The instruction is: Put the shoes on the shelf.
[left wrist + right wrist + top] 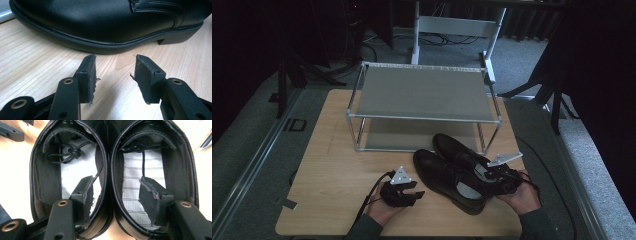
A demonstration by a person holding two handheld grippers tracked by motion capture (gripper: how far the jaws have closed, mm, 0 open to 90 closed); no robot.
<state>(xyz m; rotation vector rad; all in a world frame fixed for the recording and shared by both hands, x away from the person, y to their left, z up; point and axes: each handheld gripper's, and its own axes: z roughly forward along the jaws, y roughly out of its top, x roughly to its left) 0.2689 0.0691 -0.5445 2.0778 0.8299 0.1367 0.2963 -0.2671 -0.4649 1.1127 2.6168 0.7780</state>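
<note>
Since the 2 shoes (452,172) are stiff and smooth, pinch their touching inner walls; right hand-held gripper (116,195) straddles them, jaws apart; left hand-held gripper (115,75) gapes empty.

Light wooden table (332,175), rounded corners, grain running across; two-tier metal shoe rack (422,92) standing at far half of table, grey shelf panels, silver tube frame; lower shelf (407,135) just above tabletop; grey carpet floor (522,55) around table; white frame stand (457,27) behind rack; cables (377,42) on floor beyond; dark curtains (597,45) at right.
</note>
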